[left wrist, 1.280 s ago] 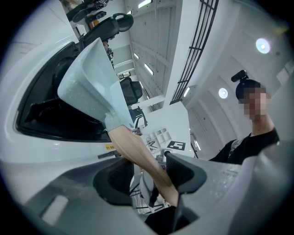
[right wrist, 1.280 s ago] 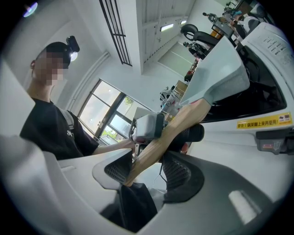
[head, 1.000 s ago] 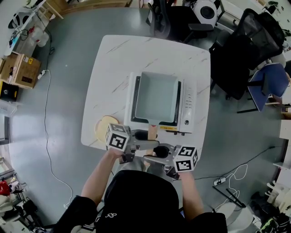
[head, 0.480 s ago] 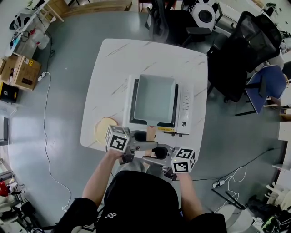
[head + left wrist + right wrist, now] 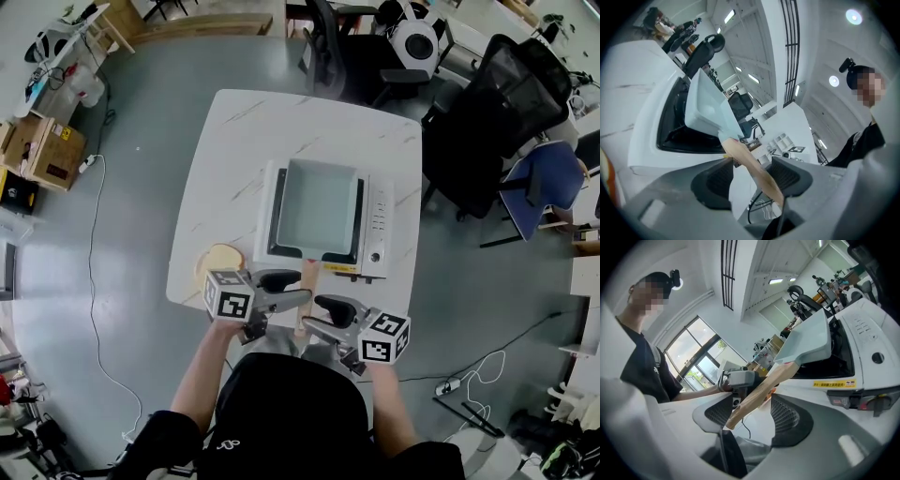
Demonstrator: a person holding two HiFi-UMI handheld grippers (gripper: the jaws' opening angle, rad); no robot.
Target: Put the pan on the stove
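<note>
A square pale-blue pan (image 5: 317, 208) with a wooden handle (image 5: 307, 284) sits on the white stove (image 5: 382, 225) on the marble table (image 5: 234, 141). Its handle sticks out over the near edge. My left gripper (image 5: 292, 289) is at the handle's left and my right gripper (image 5: 319, 315) at its near end. Both sets of jaws are opening. In the left gripper view the handle (image 5: 750, 161) runs between the pads of the left gripper (image 5: 750, 176) without being pressed. The right gripper view shows the same: the handle (image 5: 761, 387) lies loose between the jaws of the right gripper (image 5: 750, 416).
A round tan disc (image 5: 220, 262) lies on the table left of the stove, near the front edge. Black office chairs (image 5: 478, 122) and a blue chair (image 5: 548, 178) stand to the right. Cardboard boxes (image 5: 42, 145) and a floor cable (image 5: 94, 244) are at the left.
Both grippers' jaws have spread off the handle and drawn back a little toward the person. The pan stays where it was on the stove.
</note>
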